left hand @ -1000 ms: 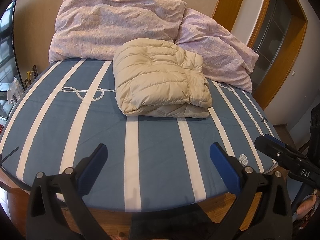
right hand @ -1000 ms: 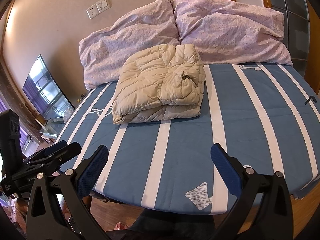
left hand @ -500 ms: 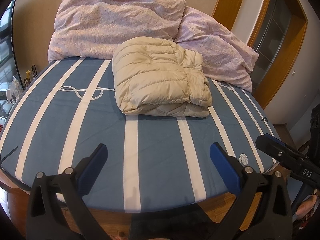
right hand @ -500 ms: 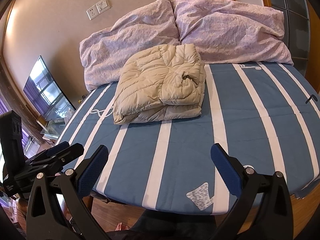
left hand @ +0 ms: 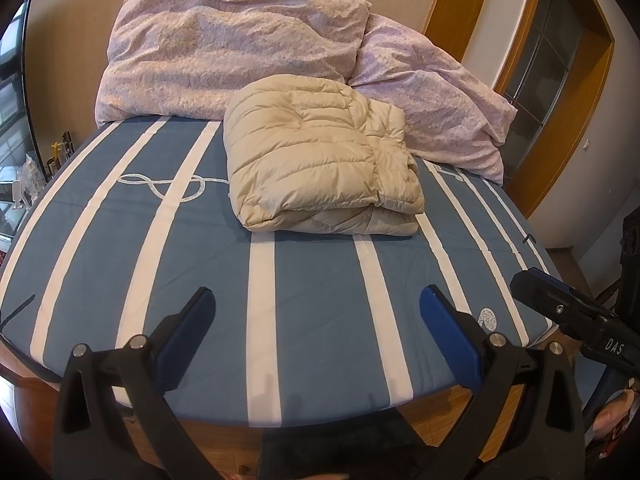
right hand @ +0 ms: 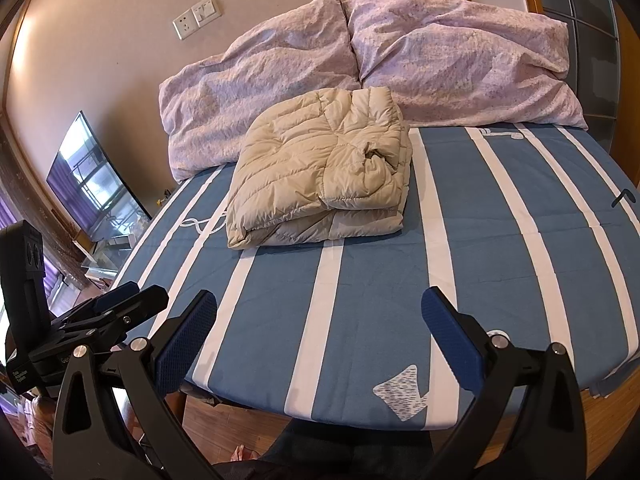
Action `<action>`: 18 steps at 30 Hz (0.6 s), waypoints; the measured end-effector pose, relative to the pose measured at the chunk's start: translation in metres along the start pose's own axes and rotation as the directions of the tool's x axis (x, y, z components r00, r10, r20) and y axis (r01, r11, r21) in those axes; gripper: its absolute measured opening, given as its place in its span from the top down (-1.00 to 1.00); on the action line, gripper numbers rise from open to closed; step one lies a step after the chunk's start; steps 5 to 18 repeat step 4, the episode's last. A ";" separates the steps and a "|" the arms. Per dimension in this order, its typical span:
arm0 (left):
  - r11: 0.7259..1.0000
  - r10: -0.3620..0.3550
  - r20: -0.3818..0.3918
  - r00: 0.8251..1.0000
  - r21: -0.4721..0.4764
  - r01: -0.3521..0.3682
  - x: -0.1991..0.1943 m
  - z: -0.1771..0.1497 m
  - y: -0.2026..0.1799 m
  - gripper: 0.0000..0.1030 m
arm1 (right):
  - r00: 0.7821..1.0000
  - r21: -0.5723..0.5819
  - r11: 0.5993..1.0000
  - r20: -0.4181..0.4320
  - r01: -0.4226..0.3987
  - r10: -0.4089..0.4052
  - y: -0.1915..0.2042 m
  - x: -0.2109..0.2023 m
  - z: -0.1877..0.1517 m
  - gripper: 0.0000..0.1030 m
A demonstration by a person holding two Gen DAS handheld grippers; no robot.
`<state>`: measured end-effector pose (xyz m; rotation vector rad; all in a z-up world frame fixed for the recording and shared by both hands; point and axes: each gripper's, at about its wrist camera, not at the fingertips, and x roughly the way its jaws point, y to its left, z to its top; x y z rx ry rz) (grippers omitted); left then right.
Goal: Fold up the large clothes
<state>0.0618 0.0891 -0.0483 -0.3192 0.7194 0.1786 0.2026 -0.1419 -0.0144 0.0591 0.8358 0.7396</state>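
A beige quilted down jacket [left hand: 320, 160] [right hand: 324, 184] lies folded into a thick rectangular bundle on the blue and white striped bed [left hand: 312, 304] [right hand: 500, 248], toward the pillows. My left gripper [left hand: 316, 312] is open over the bed's near edge, well short of the jacket, with nothing between its blue pads. My right gripper [right hand: 320, 316] is likewise open and empty over the near edge. Each gripper shows at the side of the other's view: the right one [left hand: 568, 312] and the left one [right hand: 100, 316].
Two lilac pillows [left hand: 232, 48] [right hand: 460, 56] lean against the wall behind the jacket. A wooden door frame [left hand: 568, 92] stands at the right. A dark TV screen [right hand: 96, 184] and a cluttered low stand sit to the bed's left. Wooden floor lies below the bed edge.
Both views have shifted only slightly; the jacket stays still on the bed and both grippers stay open.
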 end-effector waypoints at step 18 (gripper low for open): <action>1.000 -0.002 -0.003 1.000 -0.002 0.002 0.000 0.000 0.001 -0.96 | 1.000 -0.001 1.000 0.000 0.000 0.000 -0.002 0.000 0.000 -0.97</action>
